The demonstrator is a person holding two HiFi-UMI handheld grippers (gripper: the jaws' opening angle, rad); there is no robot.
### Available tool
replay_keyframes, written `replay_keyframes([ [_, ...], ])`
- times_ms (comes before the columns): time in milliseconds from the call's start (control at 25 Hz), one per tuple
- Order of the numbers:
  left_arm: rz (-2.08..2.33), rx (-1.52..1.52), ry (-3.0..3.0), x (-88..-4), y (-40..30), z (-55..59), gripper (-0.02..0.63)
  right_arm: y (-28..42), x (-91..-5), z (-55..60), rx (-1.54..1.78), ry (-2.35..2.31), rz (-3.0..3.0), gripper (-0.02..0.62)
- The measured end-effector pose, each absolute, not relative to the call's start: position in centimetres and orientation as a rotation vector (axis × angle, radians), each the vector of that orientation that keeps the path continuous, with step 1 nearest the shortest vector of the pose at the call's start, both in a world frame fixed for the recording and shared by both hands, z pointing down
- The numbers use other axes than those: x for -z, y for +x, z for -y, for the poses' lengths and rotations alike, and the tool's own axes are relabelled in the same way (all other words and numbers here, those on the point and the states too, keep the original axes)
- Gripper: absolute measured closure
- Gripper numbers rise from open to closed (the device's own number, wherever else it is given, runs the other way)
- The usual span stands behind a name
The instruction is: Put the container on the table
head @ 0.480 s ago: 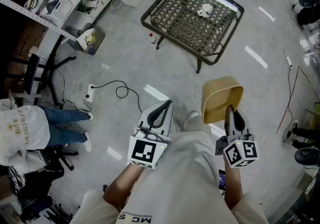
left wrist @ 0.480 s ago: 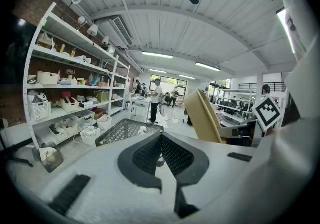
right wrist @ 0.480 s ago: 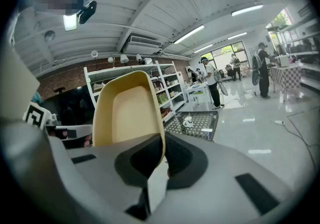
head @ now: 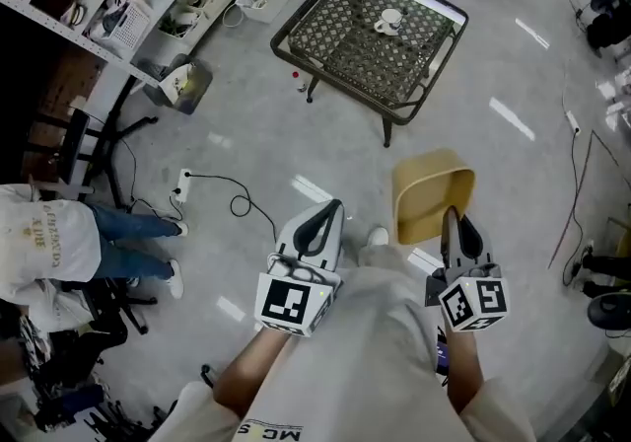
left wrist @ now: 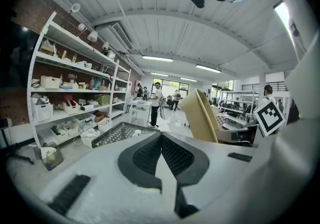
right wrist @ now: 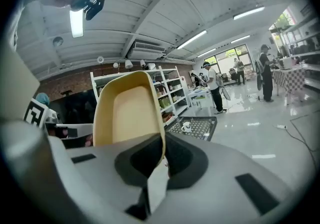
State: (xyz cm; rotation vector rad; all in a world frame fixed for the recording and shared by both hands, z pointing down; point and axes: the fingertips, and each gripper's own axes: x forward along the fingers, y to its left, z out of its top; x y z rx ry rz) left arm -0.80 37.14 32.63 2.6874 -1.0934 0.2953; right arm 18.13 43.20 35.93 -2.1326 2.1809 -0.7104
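Note:
A tan plastic container (head: 431, 195) hangs in the air, pinched by its rim in my right gripper (head: 455, 221), which is shut on it. In the right gripper view the container (right wrist: 127, 110) stands upright with its hollow side facing the camera, its wall clamped between the jaws of the right gripper (right wrist: 161, 154). My left gripper (head: 323, 216) is shut with nothing in it; in the left gripper view the left gripper (left wrist: 161, 137) has its jaws together and the container (left wrist: 201, 116) shows to the right. A dark mesh-top table (head: 434, 50) stands ahead with a white cup (head: 388, 22) on it.
White shelving (head: 118, 6) with baskets and bins runs along the upper left. A person in jeans (head: 89, 243) is at the left by a black chair. A cable and power strip (head: 182, 185) lie on the grey floor. Another cable (head: 577, 193) runs at the right.
The table and shelves have shifted slightly left and up in the head view. Both grippers and the held container keep nearly the same place.

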Motion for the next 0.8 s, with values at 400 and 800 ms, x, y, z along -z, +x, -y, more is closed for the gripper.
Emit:
replay_keyframes([
  [400,1.215,-0.274,2.641,-33.2,2.3,-38.8,0.583,21.7,-36.2,-42.3,0.661,-2.037,-2.259,0.572],
  [800,1.307,-0.276,2.591,-34.4,2.1,-35.0,0.583,21.6,-38.0,-37.4,0.706,-1.956,-2.314,0.572],
])
